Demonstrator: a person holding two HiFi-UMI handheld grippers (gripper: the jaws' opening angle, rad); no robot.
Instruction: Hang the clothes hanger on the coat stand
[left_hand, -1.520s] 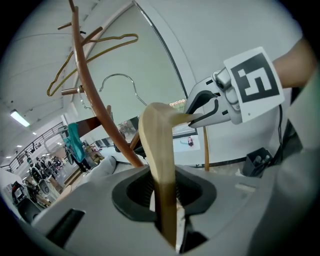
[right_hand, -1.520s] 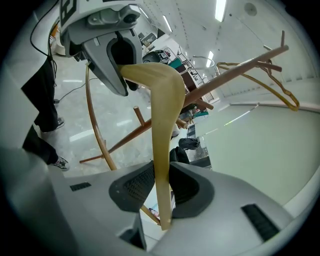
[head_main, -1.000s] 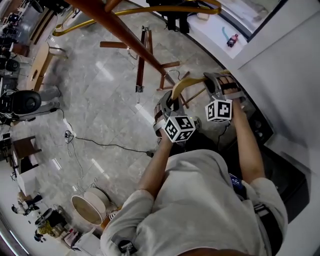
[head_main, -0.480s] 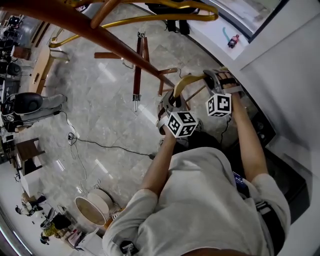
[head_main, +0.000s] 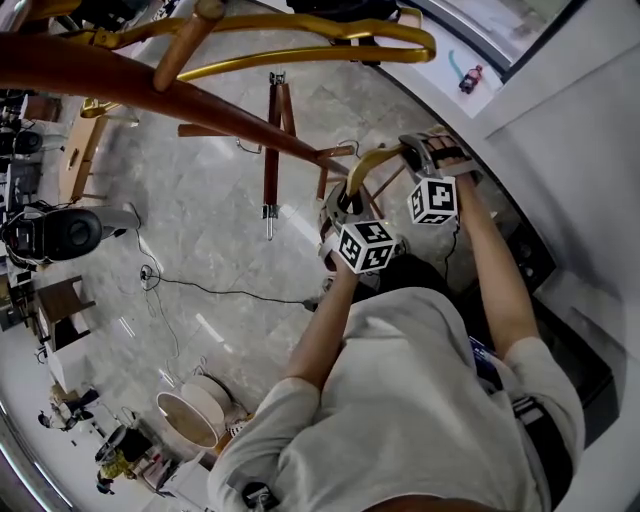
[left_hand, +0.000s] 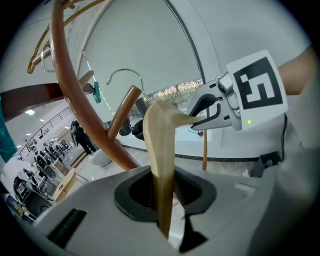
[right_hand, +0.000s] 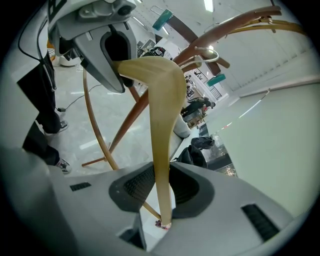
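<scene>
A light wooden clothes hanger (head_main: 366, 160) is held between both grippers in front of my chest. My left gripper (head_main: 343, 202) is shut on one arm of the hanger (left_hand: 161, 165). My right gripper (head_main: 418, 156) is shut on the other arm (right_hand: 161, 150). A metal hook (left_hand: 125, 75) rises near the hanger's bend. The coat stand's red-brown pole (head_main: 150, 85) slants across the top left, just beyond the hanger, with a peg (head_main: 185, 45) sticking up. In the left gripper view the pole (left_hand: 62, 95) and a peg (left_hand: 122, 112) stand left of the hanger.
Gold-coloured hangers (head_main: 300, 50) hang on the stand at the top. Its wooden legs (head_main: 270, 140) spread on the marble floor. A black cable (head_main: 200, 290) crosses the floor; round tubs (head_main: 190, 415) sit lower left. A white wall (head_main: 570, 130) and a ledge with a bottle (head_main: 468, 78) are close on the right.
Both grippers have lifted the hanger slightly toward the stand. The pole and the gold hangers now sit lower and larger in the head view.
</scene>
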